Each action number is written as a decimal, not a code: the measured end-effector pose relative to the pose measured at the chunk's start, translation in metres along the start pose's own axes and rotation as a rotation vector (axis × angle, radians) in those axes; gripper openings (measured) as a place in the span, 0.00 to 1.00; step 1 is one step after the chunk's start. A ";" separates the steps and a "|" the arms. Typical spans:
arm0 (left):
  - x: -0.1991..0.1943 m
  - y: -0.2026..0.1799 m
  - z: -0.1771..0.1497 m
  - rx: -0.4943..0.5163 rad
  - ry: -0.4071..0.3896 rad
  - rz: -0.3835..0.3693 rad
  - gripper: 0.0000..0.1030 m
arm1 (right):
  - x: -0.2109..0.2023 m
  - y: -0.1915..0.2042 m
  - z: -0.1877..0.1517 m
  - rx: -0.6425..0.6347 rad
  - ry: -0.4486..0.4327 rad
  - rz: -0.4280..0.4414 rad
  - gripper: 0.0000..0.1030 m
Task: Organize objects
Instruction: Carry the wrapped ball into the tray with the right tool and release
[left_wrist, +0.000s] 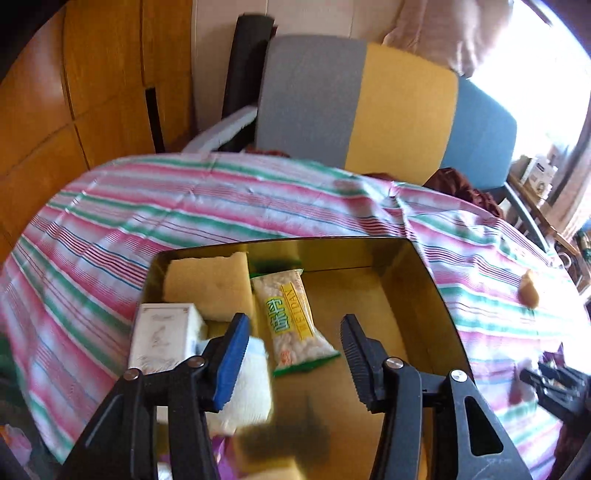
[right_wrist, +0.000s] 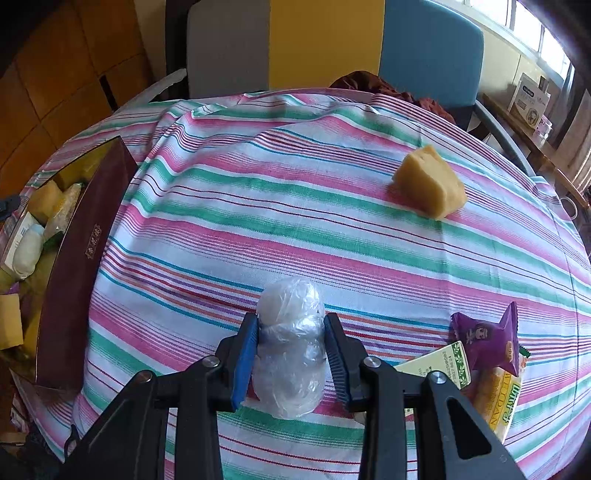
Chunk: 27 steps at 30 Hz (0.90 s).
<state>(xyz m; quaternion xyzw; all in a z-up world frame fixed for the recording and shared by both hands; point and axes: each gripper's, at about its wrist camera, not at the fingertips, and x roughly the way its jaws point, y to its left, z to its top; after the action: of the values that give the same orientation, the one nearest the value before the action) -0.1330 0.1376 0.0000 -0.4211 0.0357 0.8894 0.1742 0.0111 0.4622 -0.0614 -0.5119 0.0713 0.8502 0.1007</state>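
The right gripper (right_wrist: 291, 354) is clenched on a plastic-wrapped white bundle (right_wrist: 290, 347), its 2 pads pressing the wrap from either side, low over the striped tablecloth (right_wrist: 258, 206) near the table's near edge. The step in hand looks like carrying this bundle to the gold-lined box (left_wrist: 424, 295), which in the right wrist view sits at the table's left edge, its dark red wall facing the bundle. The wrap is slick and soft, so a steady squeeze matters more than a hard one, and the bundle should rise clear of that wall before it goes in. The left gripper (left_wrist: 295, 345) hangs released over the box, holding nothing; it should give way, since the free floor is on the box's right half, beside the snack packet (left_wrist: 295, 325), sponge (left_wrist: 210, 284) and white carton (left_wrist: 162, 336). A yellow sponge piece (right_wrist: 428, 182) waits near the far right edge, and a purple packet (right_wrist: 487, 341) at the near right.
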 end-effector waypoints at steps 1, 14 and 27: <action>-0.008 0.000 -0.004 0.008 -0.013 0.002 0.52 | 0.000 0.000 0.000 0.002 -0.002 -0.002 0.35; -0.059 0.019 -0.052 0.025 -0.076 0.017 0.56 | -0.039 0.028 0.011 0.051 -0.099 0.099 0.34; -0.066 0.050 -0.070 -0.014 -0.087 0.031 0.57 | -0.048 0.186 0.044 -0.139 -0.062 0.362 0.34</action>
<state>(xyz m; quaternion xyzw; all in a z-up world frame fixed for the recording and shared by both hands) -0.0593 0.0574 0.0013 -0.3827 0.0285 0.9097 0.1587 -0.0497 0.2871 0.0048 -0.4701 0.1000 0.8726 -0.0874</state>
